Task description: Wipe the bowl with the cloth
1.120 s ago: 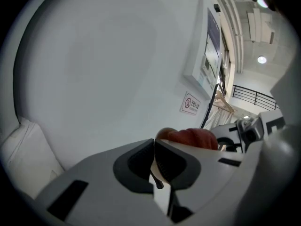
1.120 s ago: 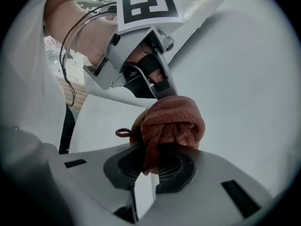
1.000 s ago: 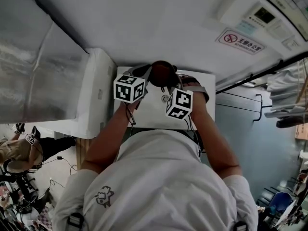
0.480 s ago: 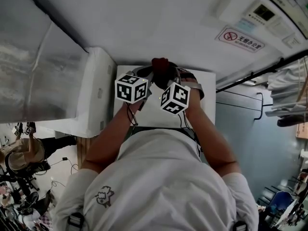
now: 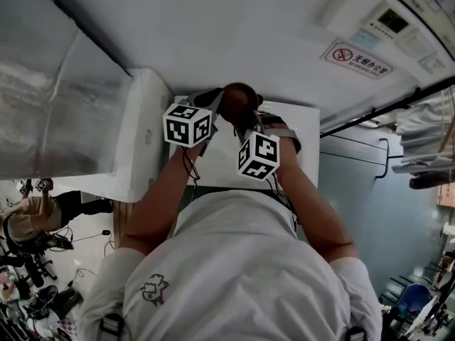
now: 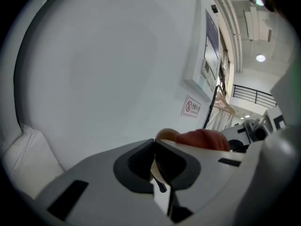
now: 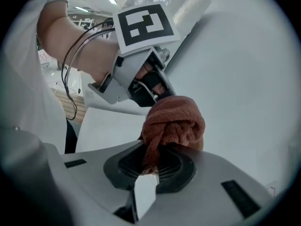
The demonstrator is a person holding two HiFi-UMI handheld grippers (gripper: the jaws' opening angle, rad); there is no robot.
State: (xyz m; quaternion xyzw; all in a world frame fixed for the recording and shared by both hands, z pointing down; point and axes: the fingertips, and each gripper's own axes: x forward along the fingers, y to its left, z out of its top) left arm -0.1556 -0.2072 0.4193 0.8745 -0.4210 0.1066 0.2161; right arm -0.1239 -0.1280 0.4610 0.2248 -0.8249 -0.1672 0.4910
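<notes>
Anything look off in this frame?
Nothing stands out: the right gripper is shut on the bunched cloth, and the left gripper pinches what looks like the rim of the bowl, with the cloth against it. No spill or damage shows.

In the head view the left gripper sits slightly farther left and higher than a second ago. The right gripper has swung: its cube, drawn up toward the bowl half a second ago, is now lower and nearer the chest. The bowl seems raised a touch toward the wall, though the cubes hide much of it. The bystander at lower left has shifted pose.
</notes>
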